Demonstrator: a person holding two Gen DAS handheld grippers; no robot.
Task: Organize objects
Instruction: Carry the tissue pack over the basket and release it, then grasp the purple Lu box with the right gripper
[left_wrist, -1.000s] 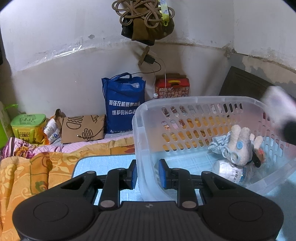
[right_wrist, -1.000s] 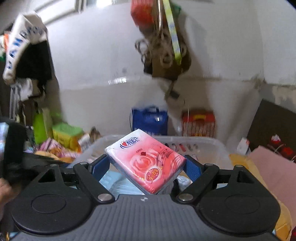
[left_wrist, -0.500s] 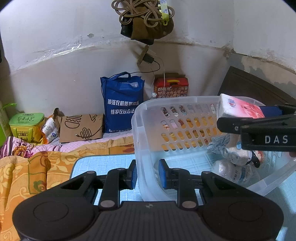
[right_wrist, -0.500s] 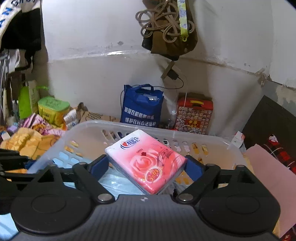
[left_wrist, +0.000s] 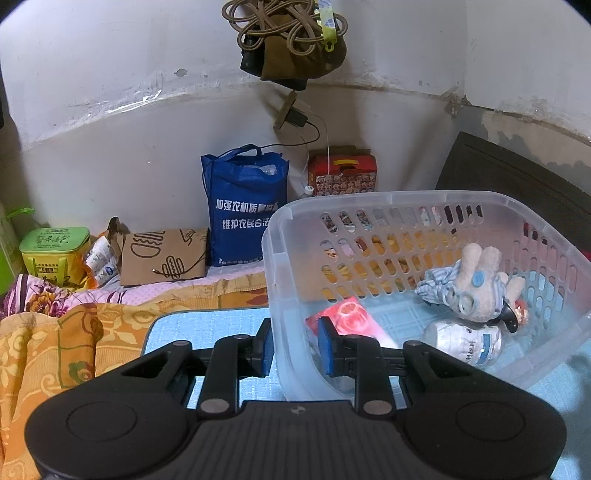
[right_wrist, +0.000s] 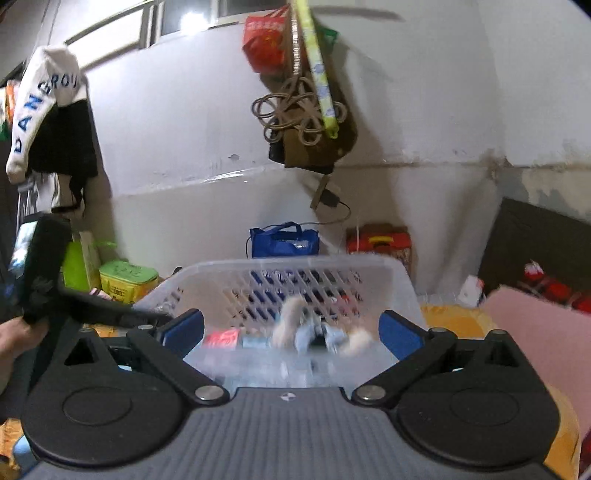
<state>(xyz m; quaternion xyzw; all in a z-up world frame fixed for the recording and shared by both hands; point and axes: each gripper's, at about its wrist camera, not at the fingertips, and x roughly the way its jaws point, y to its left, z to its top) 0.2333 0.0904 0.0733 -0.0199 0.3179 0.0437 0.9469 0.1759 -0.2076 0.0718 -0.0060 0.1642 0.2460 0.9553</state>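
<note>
left gripper (left_wrist: 295, 347) pinching near wall of clear plastic basket (left_wrist: 406, 201), likely to steady it for drops. right gripper (right_wrist: 291, 332) jaws have just been opening, now spread wide, nothing between them, hanging just outside basket. pink tissue pack (left_wrist: 351, 317), soft glossy wrap, lies on basket floor close to pinched wall. fuzzy plush toy (left_wrist: 480, 280) and crinkly bottle (left_wrist: 465, 341) rest at far side. basket walls slotted, translucent, rim rounded. blue woven mat (left_wrist: 207, 328) underneath.
</note>
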